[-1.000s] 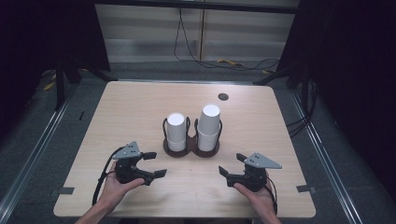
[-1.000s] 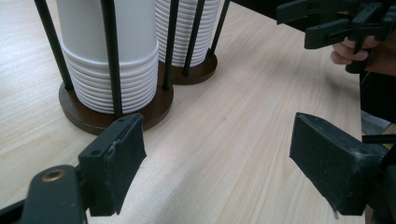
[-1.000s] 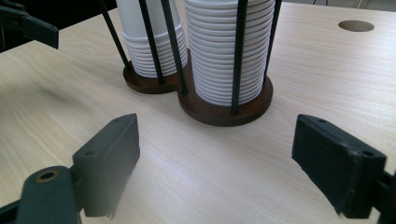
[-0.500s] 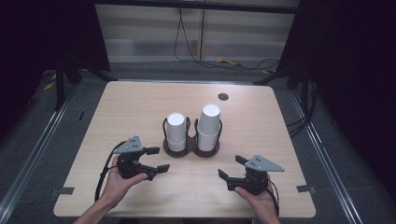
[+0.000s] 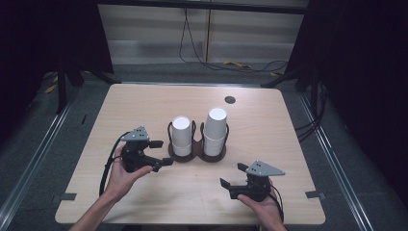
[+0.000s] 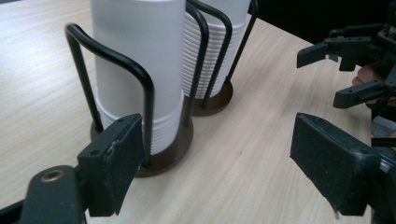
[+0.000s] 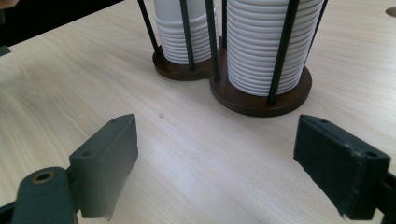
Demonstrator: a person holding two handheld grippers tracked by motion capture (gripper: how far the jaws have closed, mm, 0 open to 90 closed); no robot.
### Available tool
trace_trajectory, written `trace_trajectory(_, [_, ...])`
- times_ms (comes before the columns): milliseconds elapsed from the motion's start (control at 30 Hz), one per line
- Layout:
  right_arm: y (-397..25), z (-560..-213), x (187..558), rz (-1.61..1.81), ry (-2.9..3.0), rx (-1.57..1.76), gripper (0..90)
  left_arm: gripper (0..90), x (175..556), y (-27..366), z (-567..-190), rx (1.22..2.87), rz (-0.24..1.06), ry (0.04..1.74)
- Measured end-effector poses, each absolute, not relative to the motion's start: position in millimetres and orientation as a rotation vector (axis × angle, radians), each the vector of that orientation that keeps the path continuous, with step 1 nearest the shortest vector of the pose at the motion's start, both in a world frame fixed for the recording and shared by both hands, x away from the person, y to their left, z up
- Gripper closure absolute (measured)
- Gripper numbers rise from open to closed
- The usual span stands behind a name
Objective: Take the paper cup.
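Note:
A dark wooden cup holder (image 5: 197,155) with black wire loops stands mid-table and carries two stacks of white paper cups: a shorter left stack (image 5: 181,137) and a taller right stack (image 5: 215,130). My left gripper (image 5: 162,153) is open just left of the holder, jaws pointing at the shorter stack. In the left gripper view that stack (image 6: 140,70) is close ahead of the gripper (image 6: 222,163), nothing between the jaws. My right gripper (image 5: 231,175) is open near the front edge, apart from the holder. Its view shows the gripper (image 7: 224,163) facing the taller stack (image 7: 261,46) and base (image 7: 252,100).
The light wooden table (image 5: 288,125) has a small dark round grommet (image 5: 230,99) at the back. Cables lie on the floor (image 5: 231,62) behind it, and metal rails run along both sides. The right gripper (image 6: 350,70) appears far off in the left gripper view.
My left gripper has moved forward and closer to the holder's left stack. The right gripper has shifted only slightly, toward the near edge.

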State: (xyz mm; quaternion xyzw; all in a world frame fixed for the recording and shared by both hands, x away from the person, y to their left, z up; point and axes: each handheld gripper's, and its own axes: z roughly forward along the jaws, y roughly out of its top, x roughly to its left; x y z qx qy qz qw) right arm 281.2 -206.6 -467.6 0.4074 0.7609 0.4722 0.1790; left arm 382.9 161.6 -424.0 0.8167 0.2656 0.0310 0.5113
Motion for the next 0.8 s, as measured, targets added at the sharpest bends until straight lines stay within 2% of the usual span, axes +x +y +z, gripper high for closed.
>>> trace_trajectory(267, [-205.7,-467.8,282.3,1.334,2.168,1.149,13.8,19.9,392.5,164.3,-413.0,1.962,0.125,0.617])
trace_trajectory(400, [-206.5,-467.9,282.0,1.332,2.168,1.147,13.8,20.0,394.5,162.5,-404.3,1.964,0.199,0.603])
trace_trajectory(533, [-207.1,-467.7,282.0,1.335,2.169,1.15,13.8,21.6,401.7,160.7,-397.7,1.96,0.18,0.588])
trace_trajectory(800, [-206.1,-469.1,282.7,1.328,2.19,1.153,13.8,17.4,418.1,150.6,-385.8,1.999,0.182,0.561])
